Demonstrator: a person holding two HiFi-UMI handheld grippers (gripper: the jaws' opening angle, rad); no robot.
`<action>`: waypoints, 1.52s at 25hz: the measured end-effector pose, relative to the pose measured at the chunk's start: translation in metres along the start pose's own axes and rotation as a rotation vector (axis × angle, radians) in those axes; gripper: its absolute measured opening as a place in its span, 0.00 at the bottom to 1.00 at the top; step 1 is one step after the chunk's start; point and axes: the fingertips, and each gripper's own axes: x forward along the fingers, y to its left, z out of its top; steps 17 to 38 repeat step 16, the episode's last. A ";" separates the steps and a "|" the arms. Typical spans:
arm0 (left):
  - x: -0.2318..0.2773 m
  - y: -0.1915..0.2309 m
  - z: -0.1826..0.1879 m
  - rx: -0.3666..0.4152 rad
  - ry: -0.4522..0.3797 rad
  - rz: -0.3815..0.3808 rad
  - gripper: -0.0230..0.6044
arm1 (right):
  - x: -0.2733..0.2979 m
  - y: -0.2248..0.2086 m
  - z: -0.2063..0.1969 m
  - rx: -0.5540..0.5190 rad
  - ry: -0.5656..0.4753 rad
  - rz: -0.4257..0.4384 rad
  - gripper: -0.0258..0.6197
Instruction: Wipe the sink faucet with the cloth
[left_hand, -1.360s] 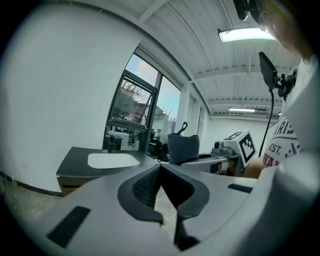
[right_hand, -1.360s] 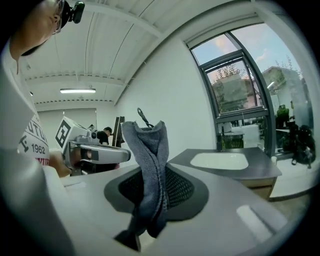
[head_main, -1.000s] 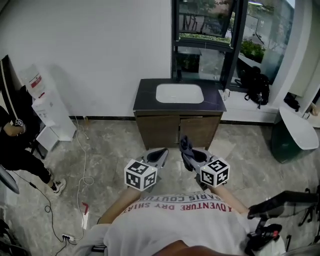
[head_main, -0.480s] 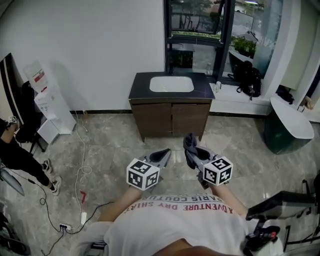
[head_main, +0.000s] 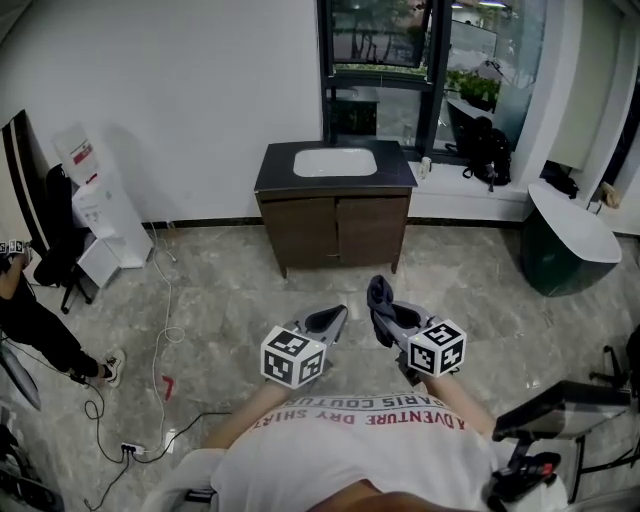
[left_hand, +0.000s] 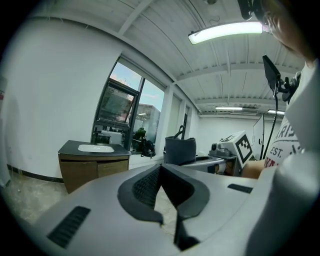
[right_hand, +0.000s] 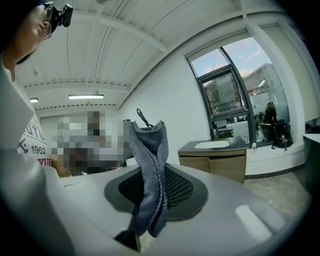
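Two grippers are held low in front of a white shirt (head_main: 360, 445), above a grey marbled floor (head_main: 235, 285), as shown in the head view. The left gripper (head_main: 333, 318) is seen with its jaws brought together at the tips, and nothing is caught between them. In the left gripper view its dark pads (left_hand: 142, 187) are shown meeting at a point, with only a narrow slit left lower down. The right gripper (head_main: 386, 322) is clamped on the cloth (head_main: 377, 296), a grey towelling piece that is pinched between the jaws. In the right gripper view the cloth (right_hand: 149, 155) is seen standing up above the jaws in a folded, twisted bunch, with a short end hanging below the pads. The sink (head_main: 334, 162), a white basin, is set into a dark countertop (head_main: 275, 178) on a wooden cabinet (head_main: 335, 228). The cabinet is placed against the far wall beside a tall window (head_main: 380, 45), well apart from both grippers. The faucet is too small to be made out. A white cable (head_main: 165, 320) is trailed across the floor to the left, and a person in dark clothes (head_main: 30, 320) is partly visible at the left edge. A black bag (head_main: 483, 150) is seen by the window.
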 end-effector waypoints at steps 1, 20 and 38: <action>-0.002 -0.003 -0.001 0.001 0.007 -0.002 0.04 | -0.002 0.002 -0.001 0.012 0.003 -0.002 0.16; -0.007 -0.030 0.028 0.034 -0.011 0.021 0.04 | -0.035 0.015 0.026 0.015 -0.043 0.025 0.16; -0.007 -0.030 0.028 0.034 -0.011 0.021 0.04 | -0.035 0.015 0.026 0.015 -0.043 0.025 0.16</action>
